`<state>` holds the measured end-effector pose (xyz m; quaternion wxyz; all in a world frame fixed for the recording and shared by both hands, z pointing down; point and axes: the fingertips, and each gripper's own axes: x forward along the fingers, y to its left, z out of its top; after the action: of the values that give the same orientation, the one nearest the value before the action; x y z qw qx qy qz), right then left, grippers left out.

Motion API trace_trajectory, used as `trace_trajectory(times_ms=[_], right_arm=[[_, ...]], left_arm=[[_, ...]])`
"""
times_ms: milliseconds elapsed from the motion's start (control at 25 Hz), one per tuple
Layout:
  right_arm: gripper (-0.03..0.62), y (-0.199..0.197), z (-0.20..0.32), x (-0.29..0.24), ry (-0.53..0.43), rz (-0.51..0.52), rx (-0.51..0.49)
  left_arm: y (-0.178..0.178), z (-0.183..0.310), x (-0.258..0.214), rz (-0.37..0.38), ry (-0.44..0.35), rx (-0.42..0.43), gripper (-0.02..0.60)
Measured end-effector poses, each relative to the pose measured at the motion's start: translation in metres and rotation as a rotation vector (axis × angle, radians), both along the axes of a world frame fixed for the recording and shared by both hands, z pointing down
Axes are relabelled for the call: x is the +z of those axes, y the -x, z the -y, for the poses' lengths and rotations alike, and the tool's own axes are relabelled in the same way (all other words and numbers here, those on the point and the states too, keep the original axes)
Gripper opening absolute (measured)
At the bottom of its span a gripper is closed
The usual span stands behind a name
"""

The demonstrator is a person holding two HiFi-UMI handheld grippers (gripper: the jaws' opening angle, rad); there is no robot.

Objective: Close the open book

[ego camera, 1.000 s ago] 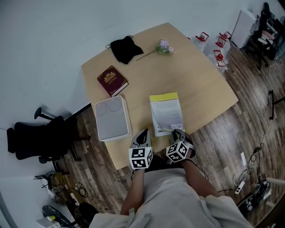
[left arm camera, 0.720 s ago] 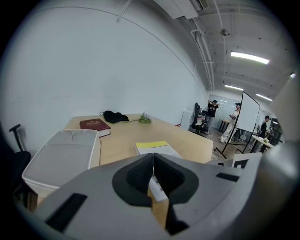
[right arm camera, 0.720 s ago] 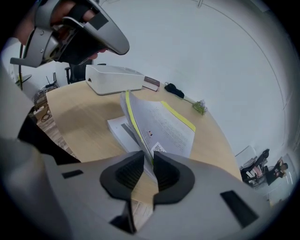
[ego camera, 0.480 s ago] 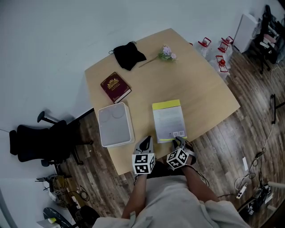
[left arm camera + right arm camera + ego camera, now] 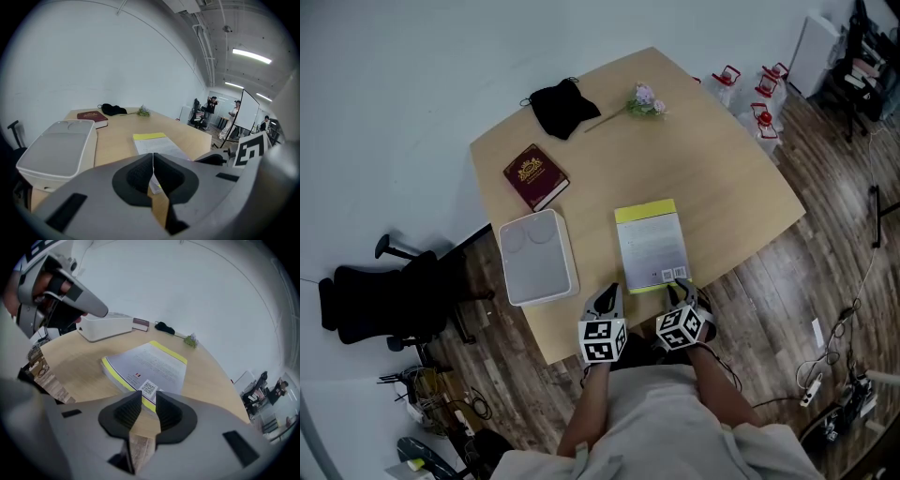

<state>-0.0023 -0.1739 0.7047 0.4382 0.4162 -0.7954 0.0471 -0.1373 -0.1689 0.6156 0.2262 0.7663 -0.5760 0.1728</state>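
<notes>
Since a second ago the near edge of the book (image 5: 652, 246), then a little lifted by the right gripper (image 5: 678, 289), has settled flat, and the book now lies closed.

A pale, bare wall (image 5: 394, 94) fills the upper left of the head view, and dark wood-plank floor (image 5: 787, 281) runs along the right and below. The left gripper view shows long strip lights (image 5: 251, 55) on the ceiling and a few people (image 5: 213, 105) standing at the far end of the room. A light wooden table (image 5: 712, 169) stands angled against the wall, with a black office chair (image 5: 370, 300) on the floor off its left corner and small red-framed lanterns (image 5: 750, 94) on the floor beyond its far right edge.

On the table, a white lidded box (image 5: 534, 255) sits near the front left. The closed book, grey-white with a yellow band at its far end, lies just right of it, near the front edge. Further back are a maroon book (image 5: 536, 175), a black pouch (image 5: 564, 105) and a small flower sprig (image 5: 643, 99), all well apart.

The right gripper sits at the book's near right corner with its jaws opening; the corner lies just past the tips and nothing is pinched. The left gripper (image 5: 607, 298) hovers over the front edge between box and book, jaws pressed together and empty.
</notes>
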Motion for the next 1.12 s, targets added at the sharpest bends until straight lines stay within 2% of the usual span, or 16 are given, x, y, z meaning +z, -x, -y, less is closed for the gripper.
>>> trace_trajectory(times_ms=[240, 400, 560, 760, 1000, 1120], right_arm=[[0.101, -0.01, -0.001, -0.012, 0.008, 0.095, 0.061], [0.115, -0.002, -0.002, -0.03, 0.053, 0.23, 0.103], [0.114, 0.003, -0.005, -0.047, 0.06, 0.331, 0.095], [0.115, 0.012, -0.012, -0.058, 0.119, 0.457, 0.07], [0.11, 0.016, -0.015, -0.055, 0.119, 0.457, 0.043], [0.098, 0.01, -0.013, -0.061, 0.081, 0.444, 0.064]], left_arm=[[-0.013, -0.004, 0.005, 0.004, 0.008, 0.026, 0.023], [-0.014, -0.005, 0.007, 0.009, 0.007, 0.033, 0.023], [-0.018, -0.009, 0.005, 0.014, 0.004, 0.042, 0.023], [-0.016, -0.014, 0.002, 0.017, -0.005, 0.035, 0.023], [-0.014, -0.018, 0.001, 0.019, -0.011, 0.034, 0.023], [-0.015, -0.019, 0.0, 0.011, -0.02, 0.034, 0.023]])
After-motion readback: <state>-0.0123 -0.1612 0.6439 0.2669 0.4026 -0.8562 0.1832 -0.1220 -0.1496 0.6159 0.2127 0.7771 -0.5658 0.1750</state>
